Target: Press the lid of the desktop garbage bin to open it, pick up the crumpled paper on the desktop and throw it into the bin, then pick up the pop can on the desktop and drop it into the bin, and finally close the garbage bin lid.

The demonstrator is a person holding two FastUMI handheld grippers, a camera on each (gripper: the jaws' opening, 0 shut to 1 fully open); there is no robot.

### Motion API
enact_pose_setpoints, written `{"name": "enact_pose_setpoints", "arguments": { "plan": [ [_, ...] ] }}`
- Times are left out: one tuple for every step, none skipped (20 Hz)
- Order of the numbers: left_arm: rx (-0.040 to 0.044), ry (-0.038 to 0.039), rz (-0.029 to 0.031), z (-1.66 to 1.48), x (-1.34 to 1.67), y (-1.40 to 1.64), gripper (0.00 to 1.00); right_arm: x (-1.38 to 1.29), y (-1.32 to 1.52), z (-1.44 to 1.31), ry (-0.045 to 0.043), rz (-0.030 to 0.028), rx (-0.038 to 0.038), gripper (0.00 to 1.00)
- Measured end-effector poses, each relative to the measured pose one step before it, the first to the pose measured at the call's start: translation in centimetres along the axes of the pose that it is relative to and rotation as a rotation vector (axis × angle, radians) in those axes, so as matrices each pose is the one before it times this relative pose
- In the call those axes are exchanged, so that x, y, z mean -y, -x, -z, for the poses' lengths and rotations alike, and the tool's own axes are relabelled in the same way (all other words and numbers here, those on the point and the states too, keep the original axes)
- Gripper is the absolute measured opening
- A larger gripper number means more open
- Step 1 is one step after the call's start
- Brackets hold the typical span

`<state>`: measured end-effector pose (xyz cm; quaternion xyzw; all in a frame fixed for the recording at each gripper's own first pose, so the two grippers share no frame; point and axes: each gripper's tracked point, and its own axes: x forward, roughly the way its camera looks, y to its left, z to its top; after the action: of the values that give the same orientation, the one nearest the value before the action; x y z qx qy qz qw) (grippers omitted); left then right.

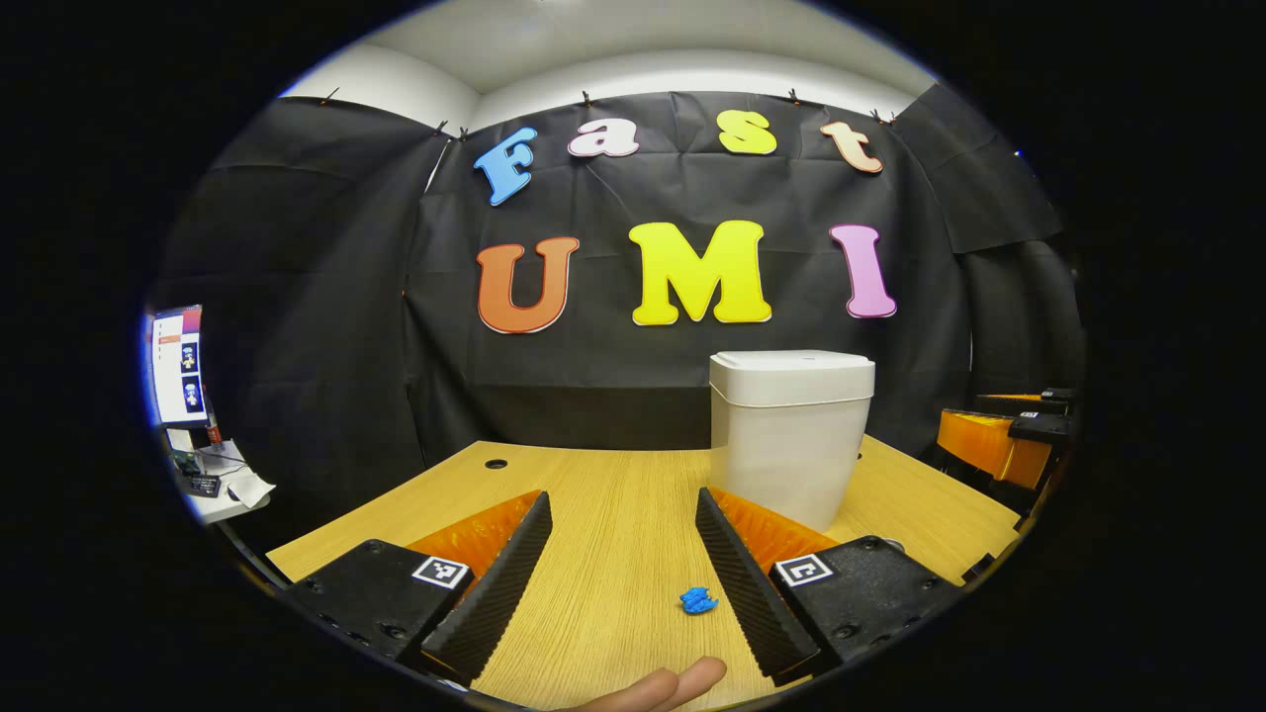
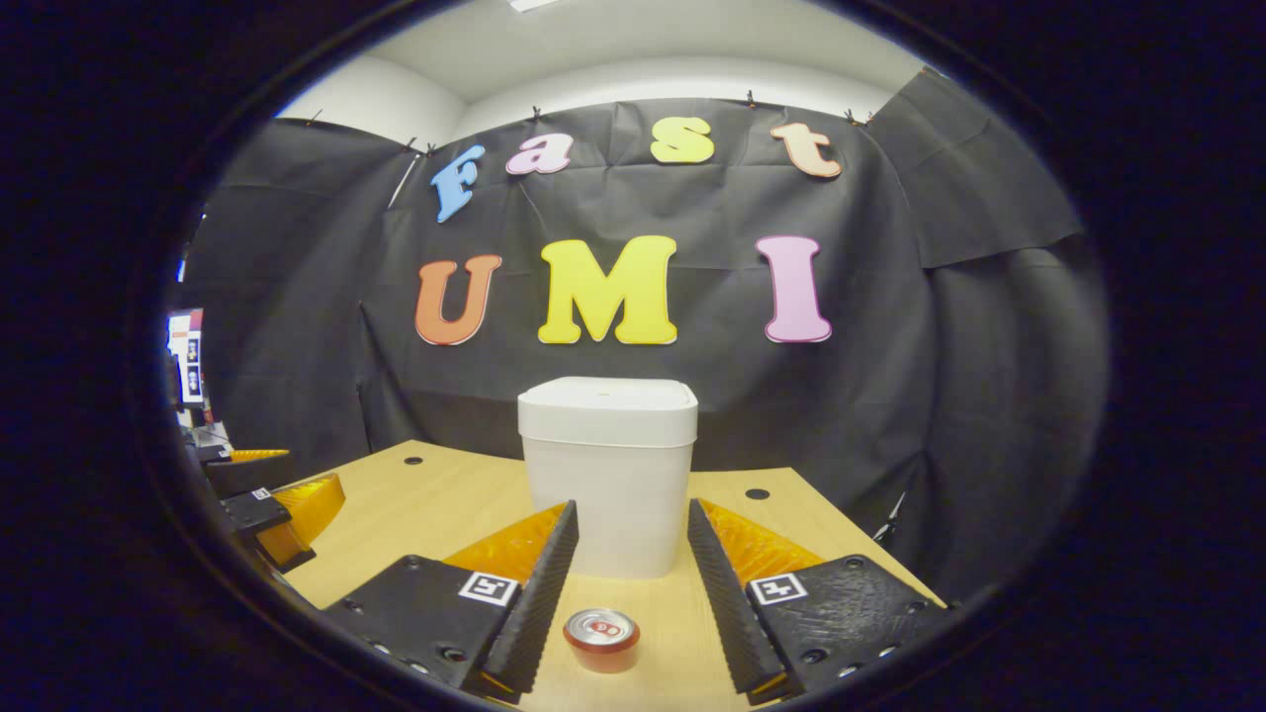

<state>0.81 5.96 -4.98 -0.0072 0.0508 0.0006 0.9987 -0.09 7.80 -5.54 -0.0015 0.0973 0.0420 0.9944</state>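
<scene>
L tool (image 1: 623, 554): fingers spread wide, released, nothing between them but bare wood. Inner faces of the fingers (image 1: 504, 583) are ribbed, saw-tooth-like wedges; blocky matte housings behind, each w/ a small square marker tag. A fingertip of a hand (image 1: 663, 687) pokes in at the bottom edge of the left gripper view.

Just by the L tool's own right-hand finger, low on the surface (image 1: 613, 494), lies the crumpled paper (image 1: 698, 599): small, wrinkled blue wad, irregular shape, apart from the finger, not gripped.

Beyond that finger stands the bin (image 1: 788, 435): white, smooth plastic, boxy w/ rounded corners, body tapering slightly downward, lid (image 1: 791, 368) flat and down, overhanging the body a bit. Upright, toward the back of the surface.

Surface = light wood-grain laminate, straight grain lines, round cable holes near the far corners.

R tool (image 2: 623, 564): also spread wide, released, same ribbed wedge fingers. Between them, near the front, the pop can (image 2: 601, 640): upright cylinder, red side, shiny metal top w/ pull tab, touching neither finger. Bin sits straight ahead of the R tool past the can, lid shut.

Far right in the left gripper view, the R tool's housing shows at the surface edge; far left a monitor (image 1: 179, 364) and a side desk w/ papers.
</scene>
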Motion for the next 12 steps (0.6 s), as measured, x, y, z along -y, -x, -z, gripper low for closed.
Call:
{"name": "enact_pose_setpoints", "arguments": {
  "plan": [
    [-0.00287,0.00442,0.00107,0.030,-0.024,-0.024,0.96,-0.652,-0.133,-0.050,0.00321,-0.02920,0.00941,0.65],
    [-0.00445,0.00361,-0.00335,0.196,-0.005,-0.103,0.96,-0.830,-0.030,-0.243,0.00315,-0.03856,0.01163,0.53],
    [-0.00619,0.00487,-0.00433,0.196,-0.158,-0.130,0.96,-0.515,-0.033,-0.092,-0.00147,-0.03334,0.00575,0.47],
    [-0.00781,0.00423,-0.00146,0.185,0.062,-0.230,0.96,-0.606,0.104,0.059,-0.00077,-0.02211,-0.00075,0.29],
    [-0.00793,0.00269,-0.00082,0.223,-0.037,-0.084,0.96,0.098,-0.017,-0.038,0.00409,-0.00119,0.00360,0.25],
    [-0.00735,0.00198,-0.00252,0.236,-0.076,-0.100,0.96,-0.108,0.100,-0.148,0.01284,-0.00043,0.00492,0.19],
    [-0.00349,0.00017,-0.00230,0.046,-0.074,-0.121,0.96,-0.469,0.344,-0.311,0.02165,-0.01061,0.00108,0.17],
    [-0.00226,0.00000,-0.00288,0.061,-0.051,-0.053,0.96,-0.103,-0.382,0.097,-0.00261,-0.00727,-0.00270,0.01],
    [-0.00128,0.00033,-0.00174,-0.022,-0.056,-0.068,0.96,-0.237,0.021,0.025,-0.00430,-0.00265,-0.00673,0.00],
    [-0.00127,0.00008,-0.00103,0.100,-0.113,-0.066,0.96,-0.068,-0.133,-0.360,0.00425,0.00582,-0.00063,0.00],
    [0.00000,-0.00040,-0.00131,0.110,-0.104,0.076,0.96,0.013,-0.182,-0.536,0.00591,0.00467,0.00397,0.00],
    [0.00117,-0.00073,-0.00063,-0.073,-0.033,-0.038,0.96,-0.093,-0.246,-0.686,0.00668,0.00040,0.00666,0.00]
  ]
}}
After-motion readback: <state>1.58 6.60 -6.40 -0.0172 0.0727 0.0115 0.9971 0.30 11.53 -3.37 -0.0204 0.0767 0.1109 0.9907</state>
